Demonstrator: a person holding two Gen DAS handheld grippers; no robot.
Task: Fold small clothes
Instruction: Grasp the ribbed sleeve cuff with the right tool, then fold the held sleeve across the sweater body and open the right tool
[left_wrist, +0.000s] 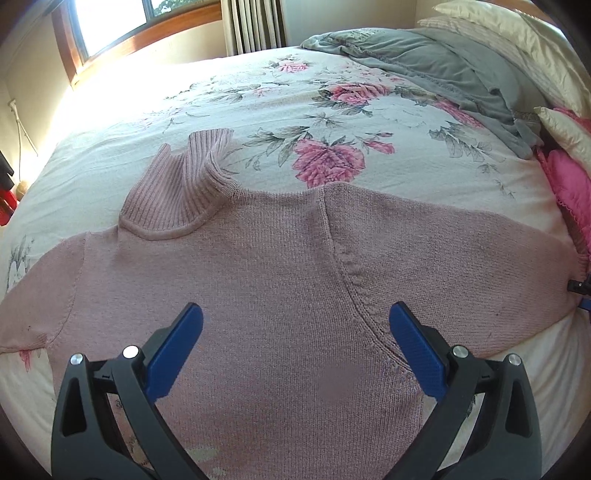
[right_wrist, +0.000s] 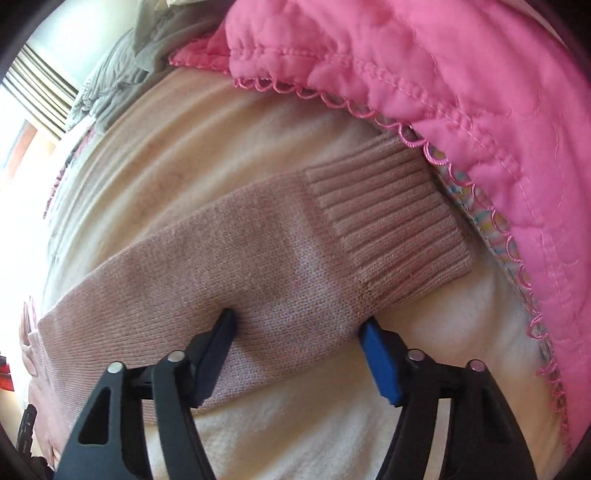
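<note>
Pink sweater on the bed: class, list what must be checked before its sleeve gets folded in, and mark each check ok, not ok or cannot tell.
1. Pink sweater lies flat, front spread on the floral bedspread: ok.
2. Turtleneck collar lies flat: not ok, it stands up, rumpled.
3. Right hand-held gripper straddles the sleeve near the ribbed cuff: ok.
4. Fabric actually pinched: not ok, jaws are apart.
5. Left hand-held gripper open, hovering over the body: ok.
6. Cuff clear of the pink quilted item: cannot tell, its edge overlaps the cuff.
</note>
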